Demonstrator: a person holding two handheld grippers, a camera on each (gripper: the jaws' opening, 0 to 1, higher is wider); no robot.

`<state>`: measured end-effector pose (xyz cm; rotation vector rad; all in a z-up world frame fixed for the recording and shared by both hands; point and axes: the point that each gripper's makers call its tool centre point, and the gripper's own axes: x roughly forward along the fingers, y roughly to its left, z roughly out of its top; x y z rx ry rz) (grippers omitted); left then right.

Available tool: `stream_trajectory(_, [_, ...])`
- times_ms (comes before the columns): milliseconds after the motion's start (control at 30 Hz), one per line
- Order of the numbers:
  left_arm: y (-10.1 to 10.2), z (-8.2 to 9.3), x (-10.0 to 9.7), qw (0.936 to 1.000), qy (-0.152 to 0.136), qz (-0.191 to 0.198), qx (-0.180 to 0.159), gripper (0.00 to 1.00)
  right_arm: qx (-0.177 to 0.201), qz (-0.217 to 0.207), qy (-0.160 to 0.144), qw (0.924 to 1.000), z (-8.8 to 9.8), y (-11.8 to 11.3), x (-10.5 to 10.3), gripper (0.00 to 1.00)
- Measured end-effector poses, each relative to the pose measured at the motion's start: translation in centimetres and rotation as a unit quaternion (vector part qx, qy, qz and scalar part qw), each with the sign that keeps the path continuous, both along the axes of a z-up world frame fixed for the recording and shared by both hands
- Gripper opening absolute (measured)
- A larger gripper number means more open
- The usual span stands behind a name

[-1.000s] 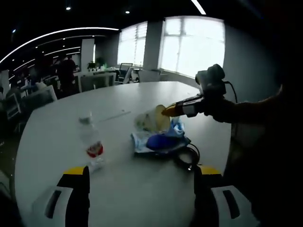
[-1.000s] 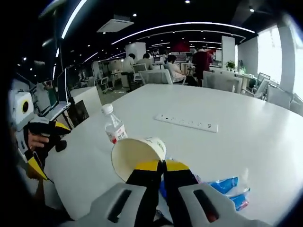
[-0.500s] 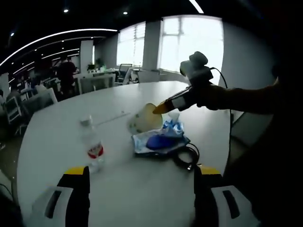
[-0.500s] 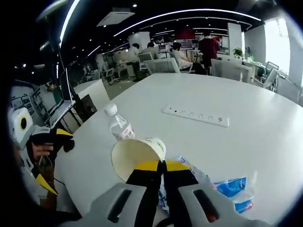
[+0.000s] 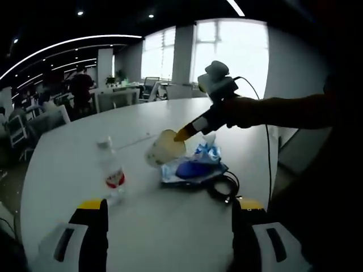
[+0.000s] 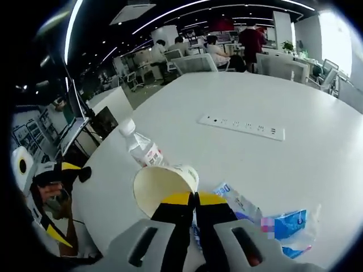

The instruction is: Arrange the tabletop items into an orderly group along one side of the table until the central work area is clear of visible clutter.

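My right gripper (image 6: 195, 198) is shut on the rim of a white paper cup (image 6: 161, 184) and holds it tilted in the air, its mouth facing the camera. In the left gripper view that cup (image 5: 163, 153) hangs above the table beside a blue tissue pack (image 5: 193, 169), with the right gripper (image 5: 184, 135) reaching in from the right. A clear water bottle (image 5: 110, 173) with a red label stands to the left, and the bottle (image 6: 142, 150) sits just beyond the cup. My left gripper (image 5: 170, 215) is open over the near table edge with nothing between its jaws.
A white power strip (image 6: 241, 126) lies further out on the white round table (image 6: 295, 90). A black cable (image 5: 227, 190) coils beside the tissue pack (image 6: 283, 224). The left gripper (image 6: 65, 204) shows at the table's left edge. Desks, chairs and people fill the office behind.
My right gripper has carried the cup up and leftward off the tissue pack toward the bottle. The left gripper has stayed still and open.
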<state>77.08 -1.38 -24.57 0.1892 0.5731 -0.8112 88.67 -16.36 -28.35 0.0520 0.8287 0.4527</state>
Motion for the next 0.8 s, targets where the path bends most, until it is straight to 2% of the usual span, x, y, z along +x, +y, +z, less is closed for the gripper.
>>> stream_trajectory(67, [0.2,-0.1,0.1,1.0000,-0.001,0.002,0.001,0.89,0.014,-0.003,0.013,0.9998,-0.1,0.4,0.2,0.00])
stream_trajectory(333, [0.3,-0.1,0.1,1.0000,-0.001,0.005,0.002,0.89,0.009,-0.002,0.049,0.9988,-1.0,1.1,2.1,0.00])
stream_trajectory(533, [0.1,-0.2,0.2,1.0000,0.001,0.003,0.005,0.88,-0.002,0.011,0.067,0.9977,-1.4,1.9,1.8,0.00])
stream_trajectory(633, [0.1,-0.3,0.4,1.0000,0.002,0.001,0.007,0.88,-0.004,0.019,0.086,0.9961,-2.2,2.3,1.9,0.00])
stream_trajectory(733, [-0.1,-0.4,0.5,1.0000,0.003,0.000,0.008,0.88,-0.004,0.020,0.106,0.9941,-2.6,2.4,1.2,0.00])
stream_trajectory(800, [-0.1,-0.4,0.6,1.0000,0.003,0.000,0.009,0.88,-0.008,0.021,0.111,0.9936,-3.0,2.5,1.2,0.00])
